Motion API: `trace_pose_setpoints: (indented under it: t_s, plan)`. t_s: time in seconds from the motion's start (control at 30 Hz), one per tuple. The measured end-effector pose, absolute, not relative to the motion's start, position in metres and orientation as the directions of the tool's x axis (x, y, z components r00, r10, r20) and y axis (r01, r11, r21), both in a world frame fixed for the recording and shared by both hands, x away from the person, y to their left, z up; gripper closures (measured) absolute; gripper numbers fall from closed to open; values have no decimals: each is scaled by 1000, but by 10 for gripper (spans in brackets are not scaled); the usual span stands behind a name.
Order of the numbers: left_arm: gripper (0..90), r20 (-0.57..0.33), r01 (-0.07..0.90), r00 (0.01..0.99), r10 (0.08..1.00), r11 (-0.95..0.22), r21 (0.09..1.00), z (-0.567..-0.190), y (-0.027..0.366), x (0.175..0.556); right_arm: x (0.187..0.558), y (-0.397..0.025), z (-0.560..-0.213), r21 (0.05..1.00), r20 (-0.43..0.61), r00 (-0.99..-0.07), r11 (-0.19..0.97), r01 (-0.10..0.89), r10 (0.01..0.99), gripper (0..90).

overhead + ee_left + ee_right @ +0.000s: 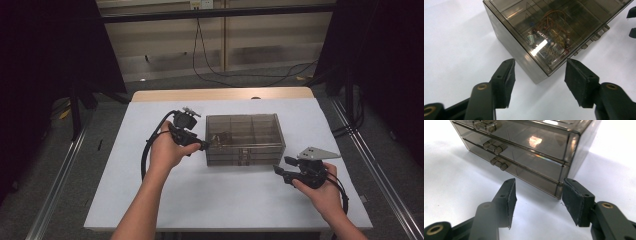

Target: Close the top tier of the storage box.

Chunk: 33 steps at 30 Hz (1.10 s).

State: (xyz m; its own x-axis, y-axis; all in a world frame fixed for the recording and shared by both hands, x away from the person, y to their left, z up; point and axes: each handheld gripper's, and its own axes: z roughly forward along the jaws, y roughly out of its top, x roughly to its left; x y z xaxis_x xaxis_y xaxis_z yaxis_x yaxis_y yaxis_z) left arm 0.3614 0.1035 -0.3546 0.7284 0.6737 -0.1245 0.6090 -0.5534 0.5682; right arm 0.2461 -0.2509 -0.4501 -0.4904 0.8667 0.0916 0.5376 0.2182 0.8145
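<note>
A smoky see-through drawer box (245, 139) stands near the middle of the white worktop (220, 200), a little toward its far edge, with its drawer fronts facing the person's edge. In the right gripper view it shows three shallow drawers stacked one above the other, each with a small clear handle (500, 163) on its front, all pushed in flush. Through the lid, the left gripper view shows a tangle of small electronic parts and thin wires (550, 37) lying in a compartment at the box's left end.

The left gripper (202, 145) sits just beside the box's left end, held in the person's left hand (167, 150) with its jaws pointing at the box's near left corner. In its own view (539, 75) the jaws stand wide apart with nothing between them, and the corner of the box lies just beyond the gap, not touched by either pad.

The right gripper (281, 171) lies near the box's near right corner, closer to the person's edge of the worktop, held in the right hand (325, 192). Its jaws are also spread wide and hold nothing; in its own view (538, 195) the bottom right corner of the box sits just ahead of the opening, clear of both pads. The grey three-cornered plate (317, 153) rides on top of it.
</note>
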Motion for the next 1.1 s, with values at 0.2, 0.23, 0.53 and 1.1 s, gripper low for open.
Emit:
trace_pose_setpoints:
  t_s: [0.2, 0.23, 0.53, 1.1]
  plan:
    - [337, -134, 613, 722, 679, -537, 580, -358, 109, 359, 245, -256, -452, 810, 95, -483, 215, 545, 870, 389]
    - [328, -133, 611, 725, 676, -541, 578, -358, 110, 359, 245, -257, -452, 810, 100, -482, 210, 547, 870, 378]
    - [254, -120, 608, 718, 686, -534, 587, -368, 117, 355, 243, -261, -454, 804, 88, -477, 220, 553, 874, 316]
    - [167, -112, 610, 710, 695, -527, 592, -386, 125, 350, 240, -263, -455, 801, 66, -476, 238, 549, 877, 259]
